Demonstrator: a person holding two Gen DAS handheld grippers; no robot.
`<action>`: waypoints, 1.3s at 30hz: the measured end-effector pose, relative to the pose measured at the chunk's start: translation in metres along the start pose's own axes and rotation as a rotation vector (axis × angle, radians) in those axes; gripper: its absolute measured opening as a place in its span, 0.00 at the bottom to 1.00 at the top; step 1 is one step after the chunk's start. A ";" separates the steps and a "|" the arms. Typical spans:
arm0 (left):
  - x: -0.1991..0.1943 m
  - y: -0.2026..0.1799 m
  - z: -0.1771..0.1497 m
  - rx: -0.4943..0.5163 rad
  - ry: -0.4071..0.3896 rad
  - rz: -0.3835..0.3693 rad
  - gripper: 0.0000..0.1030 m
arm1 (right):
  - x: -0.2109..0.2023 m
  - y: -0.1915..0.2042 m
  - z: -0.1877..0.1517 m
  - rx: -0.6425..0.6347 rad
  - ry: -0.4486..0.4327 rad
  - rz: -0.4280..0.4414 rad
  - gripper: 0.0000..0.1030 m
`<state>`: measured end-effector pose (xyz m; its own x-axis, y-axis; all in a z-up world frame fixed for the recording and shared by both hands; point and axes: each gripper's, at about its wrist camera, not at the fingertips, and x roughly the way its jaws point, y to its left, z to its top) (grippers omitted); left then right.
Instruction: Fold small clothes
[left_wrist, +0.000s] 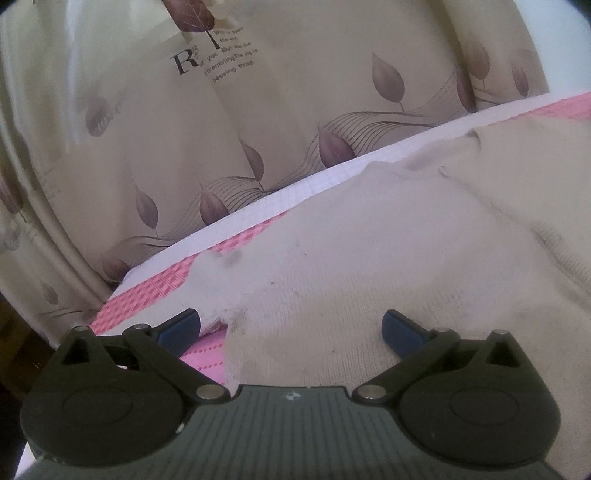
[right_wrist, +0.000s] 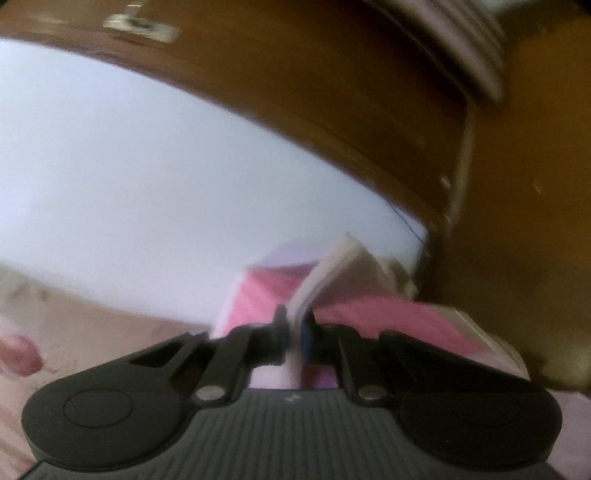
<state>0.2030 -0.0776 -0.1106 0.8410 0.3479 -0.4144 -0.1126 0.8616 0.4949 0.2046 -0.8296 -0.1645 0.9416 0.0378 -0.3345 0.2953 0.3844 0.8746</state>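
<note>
Cream knitted garment spread on the pink sheet, beside the leaf-print curtain. Left gripper: fingers released wide over the garment's near corner. Right gripper: fingers clenched on a pink-and-white fabric edge; judged best practice is pinching the corner fully before lifting.

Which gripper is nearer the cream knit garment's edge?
Left. The left gripper is open, straddling the cream knit garment at its near edge. The right gripper is shut on a fold of pink-and-white cloth, with the garment off to its left.
</note>
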 end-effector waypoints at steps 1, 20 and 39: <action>0.000 0.001 -0.001 -0.005 0.002 -0.002 1.00 | -0.005 0.010 0.000 -0.012 -0.005 0.011 0.08; -0.021 0.082 -0.010 -0.417 -0.073 -0.027 1.00 | -0.020 0.258 -0.159 -0.109 0.165 0.397 0.08; -0.006 0.177 -0.079 -0.791 -0.021 -0.081 1.00 | 0.072 0.355 -0.539 -0.346 0.637 0.358 0.08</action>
<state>0.1364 0.1019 -0.0805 0.8714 0.2724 -0.4079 -0.3864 0.8934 -0.2290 0.2897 -0.1931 -0.0677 0.6656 0.6910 -0.2821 -0.1717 0.5096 0.8431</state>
